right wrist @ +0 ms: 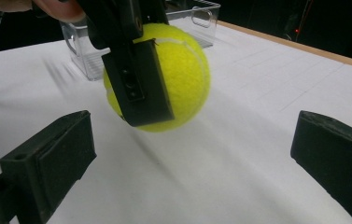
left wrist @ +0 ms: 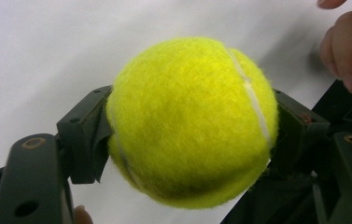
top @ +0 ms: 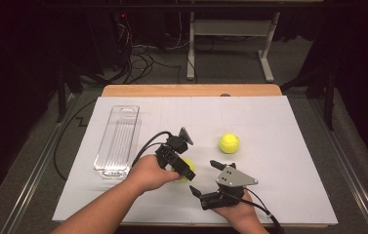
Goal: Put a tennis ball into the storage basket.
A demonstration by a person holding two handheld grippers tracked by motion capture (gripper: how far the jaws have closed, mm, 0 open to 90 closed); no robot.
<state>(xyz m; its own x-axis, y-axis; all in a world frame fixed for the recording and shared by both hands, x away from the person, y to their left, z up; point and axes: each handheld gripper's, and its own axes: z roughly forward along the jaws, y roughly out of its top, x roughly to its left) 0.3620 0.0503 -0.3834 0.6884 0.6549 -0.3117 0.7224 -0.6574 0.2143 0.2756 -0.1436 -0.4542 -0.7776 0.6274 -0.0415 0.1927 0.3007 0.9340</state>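
A fuzzy yellow felt tennis ball [left wrist: 190, 121] sits between matt black plastic jaws. The tabletop [top: 279, 161] wears smooth white paper edged by bare wood, beside a glossy clear plastic tray [top: 118, 139].

In the high view, the left gripper [top: 185, 171] covers most of the held tennis ball [top: 187, 170], so just a bit of yellow peeks out. In the left gripper view, that ball [left wrist: 190, 123] hides the pads squeezing it and much of the table behind. In the right gripper view, the clear bin [right wrist: 183, 21] is cut off at the top, and maybe half sits hidden behind the ball.
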